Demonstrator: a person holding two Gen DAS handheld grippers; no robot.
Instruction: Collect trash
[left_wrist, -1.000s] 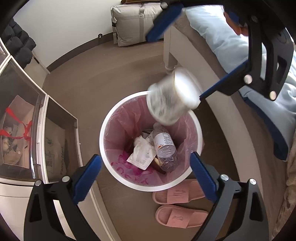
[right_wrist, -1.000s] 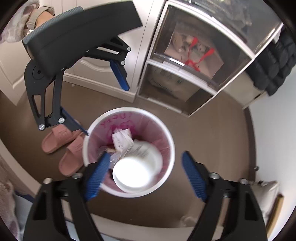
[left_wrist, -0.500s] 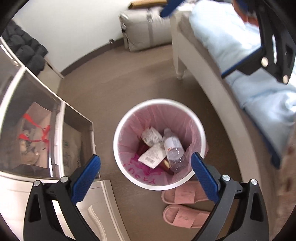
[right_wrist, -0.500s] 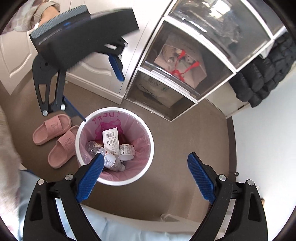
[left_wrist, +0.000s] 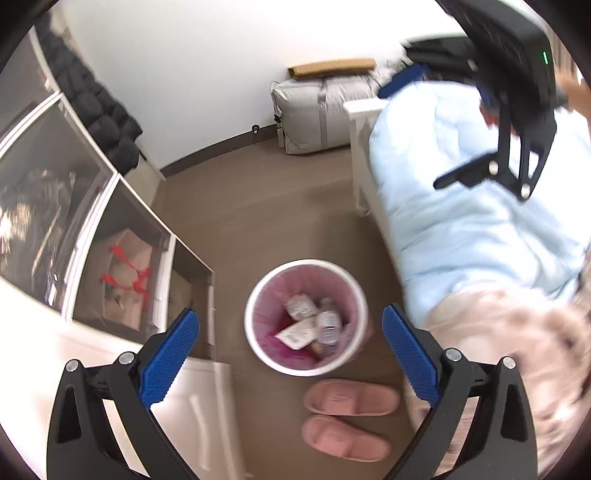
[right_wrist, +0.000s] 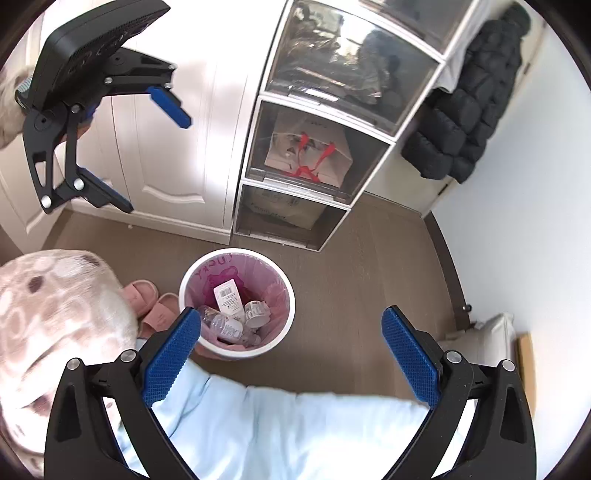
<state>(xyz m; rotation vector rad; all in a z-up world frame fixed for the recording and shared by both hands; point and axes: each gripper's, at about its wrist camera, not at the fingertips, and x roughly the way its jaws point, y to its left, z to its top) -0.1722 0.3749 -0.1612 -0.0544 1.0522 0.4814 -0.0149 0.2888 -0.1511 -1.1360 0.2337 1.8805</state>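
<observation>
the white bin (left_wrist: 364, 295) with its pink liner stood on the floor between the drawer unit (right_wrist: 314, 177) and the bed (left_wrist: 461, 229), already holding a clear bottle (left_wrist: 328, 325), a small cup (left_wrist: 301, 306) and a labelled packet (left_wrist: 295, 334); no loose trash showed nearby, so the collecting looked largely done. the left claw (left_wrist: 291, 354) was wide open and empty, and the right claw (right_wrist: 291, 354), whose jaws had just been opening, gaped with nothing between them.

A brown wood-look floor (right_wrist: 369, 266) meets plain white walls (left_wrist: 192, 74) along a dark skirting board. White panelled wardrobe doors (right_wrist: 177, 147) stand beside a stack of clear-fronted drawers (right_wrist: 314, 147). A black padded coat (right_wrist: 465, 122) hangs in the corner. A bed with pale blue bedding (left_wrist: 480, 221) lies opposite, and a grey storage bag (left_wrist: 317, 114) sits against the wall beyond its white end. Daylight fills the room.
</observation>
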